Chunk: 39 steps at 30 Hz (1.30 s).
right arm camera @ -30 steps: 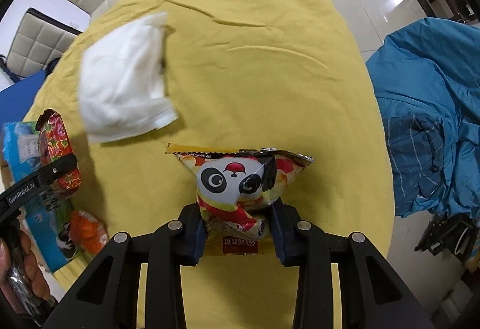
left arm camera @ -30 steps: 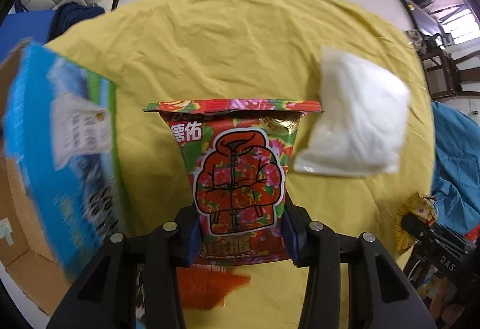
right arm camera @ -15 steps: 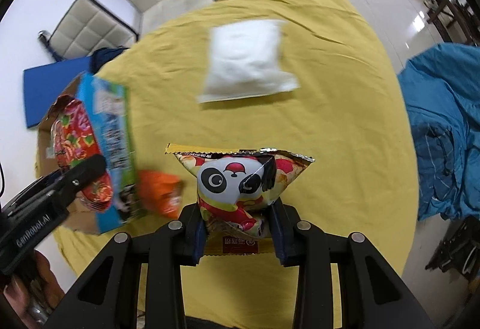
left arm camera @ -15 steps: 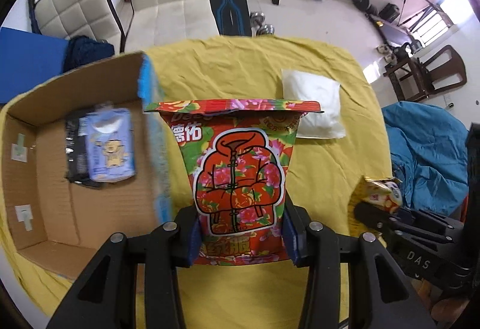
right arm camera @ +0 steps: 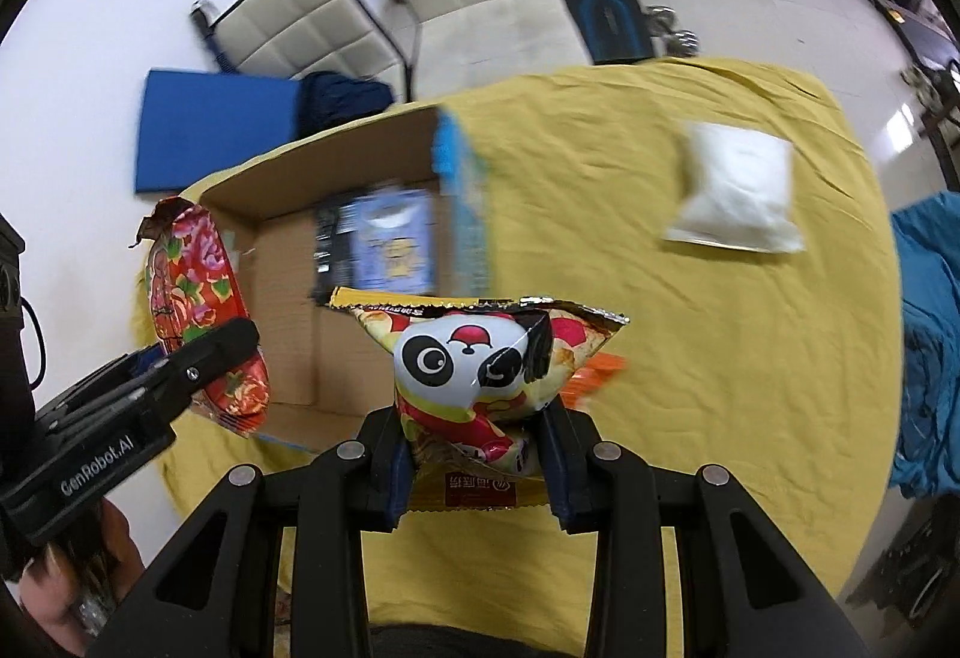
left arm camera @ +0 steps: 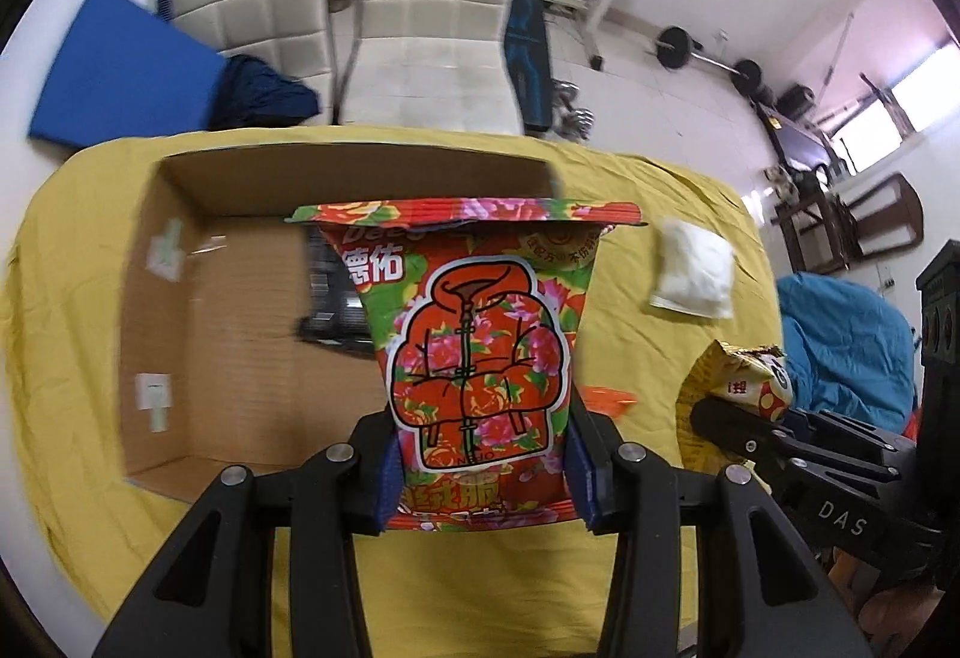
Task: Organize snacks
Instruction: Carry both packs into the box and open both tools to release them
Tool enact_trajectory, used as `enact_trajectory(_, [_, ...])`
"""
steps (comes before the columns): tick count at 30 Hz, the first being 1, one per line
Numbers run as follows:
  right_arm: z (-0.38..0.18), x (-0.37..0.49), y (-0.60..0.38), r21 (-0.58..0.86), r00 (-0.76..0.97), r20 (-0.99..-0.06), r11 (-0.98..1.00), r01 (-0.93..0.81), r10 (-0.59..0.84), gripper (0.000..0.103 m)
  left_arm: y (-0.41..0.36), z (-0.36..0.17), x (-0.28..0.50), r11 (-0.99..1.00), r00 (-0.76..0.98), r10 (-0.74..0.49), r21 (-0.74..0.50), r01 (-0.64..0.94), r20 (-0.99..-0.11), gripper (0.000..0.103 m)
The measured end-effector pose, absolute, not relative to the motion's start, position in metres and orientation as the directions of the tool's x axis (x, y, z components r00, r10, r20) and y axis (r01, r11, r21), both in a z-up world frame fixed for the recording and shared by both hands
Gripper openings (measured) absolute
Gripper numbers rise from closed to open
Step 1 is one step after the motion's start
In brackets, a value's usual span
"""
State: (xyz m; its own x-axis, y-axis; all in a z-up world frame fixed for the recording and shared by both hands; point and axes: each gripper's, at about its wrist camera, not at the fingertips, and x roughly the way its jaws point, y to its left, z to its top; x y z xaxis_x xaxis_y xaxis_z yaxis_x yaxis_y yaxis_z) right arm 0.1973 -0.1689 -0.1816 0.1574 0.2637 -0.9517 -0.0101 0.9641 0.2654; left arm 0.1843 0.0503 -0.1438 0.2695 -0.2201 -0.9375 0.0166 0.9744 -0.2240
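Left wrist view: my left gripper [left arm camera: 483,472] is clamped on the lower part of the red flowered bag [left arm camera: 480,340], which stands upright between the fingers, long axis pointing away from me. The cardboard box [left arm camera: 180,358] sits open on the left side of the table [left arm camera: 660,568], and the bag hangs above it, near its right wall, so I judge the drop only needs a short shift left and down. My right gripper [right arm camera: 477,454] is pinched on the panda bag [right arm camera: 480,364], also upright, over the yellow cloth just right of the box's near right corner. Left is the nearer one; right has to cross that wall. A blue pack [right arm camera: 393,247] already lies in the box. The white bag [right arm camera: 735,190] lies toward the table's far right edge, well apart.
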Motion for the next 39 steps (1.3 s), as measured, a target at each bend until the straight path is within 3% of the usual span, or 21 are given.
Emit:
enact_trajectory(7, [-0.215, 0.220, -0.086, 0.253, 0.105, -0.961, 0.966, -0.057, 0.257, 0.037, 0.131, -0.159, 0.191, 0.981, 0.247, -0.168, -0.186, -0.054, -0.954, 0.041])
enact_trajectory(16, [-0.305, 0.248, -0.039, 0.155, -0.035, -0.988, 0.986, -0.063, 0.153, 0.037, 0.178, -0.231, 0.224, 0.986, 0.117, -0.125, -0.136, -0.091, -0.985, 0.041])
enact_trajectory(28, [-0.376, 0.260, -0.026, 0.053, -0.146, -0.988, 0.997, -0.061, 0.044, 0.037, 0.183, -0.323, 0.292, 0.994, -0.040, -0.088, -0.085, -0.063, -0.995, 0.041])
enact_trajectory(39, [-0.384, 0.261, -0.021, 0.036, -0.161, -0.987, 0.998, -0.056, 0.027, 0.039, 0.175, -0.339, 0.312, 0.995, -0.076, -0.097, -0.094, -0.042, -0.992, 0.044])
